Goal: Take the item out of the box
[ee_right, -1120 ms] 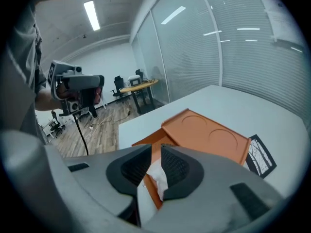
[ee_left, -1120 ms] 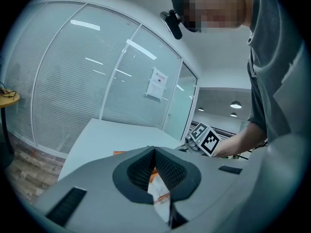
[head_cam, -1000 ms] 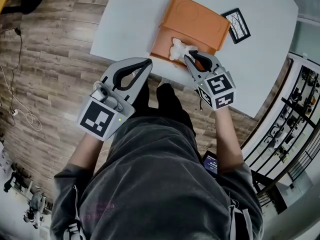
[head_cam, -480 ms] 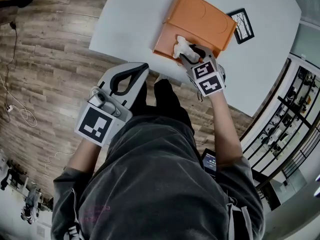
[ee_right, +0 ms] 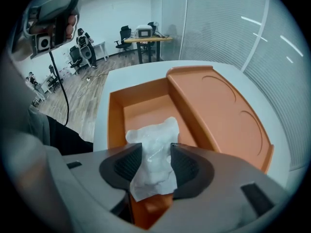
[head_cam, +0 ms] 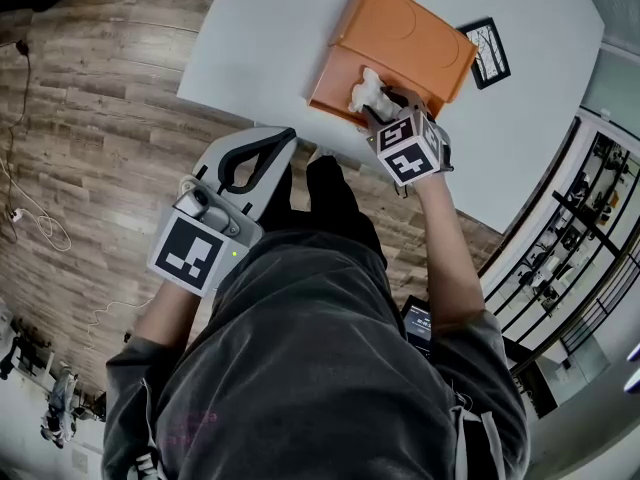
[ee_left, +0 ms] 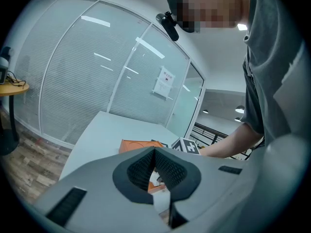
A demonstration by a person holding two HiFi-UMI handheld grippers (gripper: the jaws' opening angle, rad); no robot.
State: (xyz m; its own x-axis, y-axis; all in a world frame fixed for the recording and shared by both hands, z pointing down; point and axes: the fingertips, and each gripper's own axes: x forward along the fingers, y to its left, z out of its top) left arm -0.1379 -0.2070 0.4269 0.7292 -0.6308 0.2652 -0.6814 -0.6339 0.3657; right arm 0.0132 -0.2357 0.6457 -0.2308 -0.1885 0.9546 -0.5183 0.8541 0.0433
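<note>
An orange box [head_cam: 400, 43] lies open on the white table [head_cam: 270, 38], its lid folded back. A white plastic-wrapped item [head_cam: 365, 90] rests in the box's near compartment [ee_right: 146, 106]. My right gripper [head_cam: 385, 98] reaches over the box's near edge. Its jaws are opening, and the item [ee_right: 154, 154] stands between the two pads and fills the gap. My left gripper [head_cam: 290, 131] hangs off the table's near edge, over the floor, shut with nothing in it. In the left gripper view its tips [ee_left: 154, 152] meet, with the box [ee_left: 138, 144] beyond them.
A small black-framed card [head_cam: 487, 51] lies on the table right of the box. The table's near edge runs just below the box. Wood floor spreads to the left, and metal shelving [head_cam: 590, 218] stands at the right.
My right gripper has moved forward and up over the box's near edge, and its jaws have spread around the white item. The left gripper has hardly moved.
</note>
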